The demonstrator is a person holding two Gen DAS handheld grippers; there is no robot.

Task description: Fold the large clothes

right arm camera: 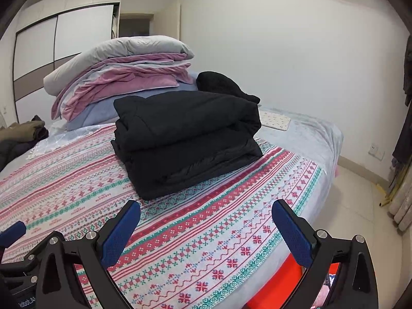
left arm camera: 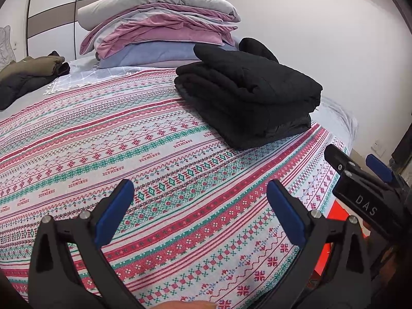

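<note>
A black padded garment [left arm camera: 247,95] lies folded in a thick stack on the patterned bedspread [left arm camera: 128,141], toward the bed's right side; it also shows in the right wrist view [right arm camera: 188,139]. My left gripper [left arm camera: 200,193] is open and empty, hovering above the bedspread well in front of the stack. My right gripper [right arm camera: 206,216] is open and empty, just in front of the stack's near edge. The right gripper also shows at the right edge of the left wrist view [left arm camera: 360,164].
A pile of folded pink, grey and blue quilts [left arm camera: 159,28] stands behind the black stack. An olive and black jacket [left arm camera: 28,74] lies at the bed's far left. A small dotted pad [right arm camera: 274,121] lies on the grey sheet. A red bin [right arm camera: 278,288] sits below the bed edge.
</note>
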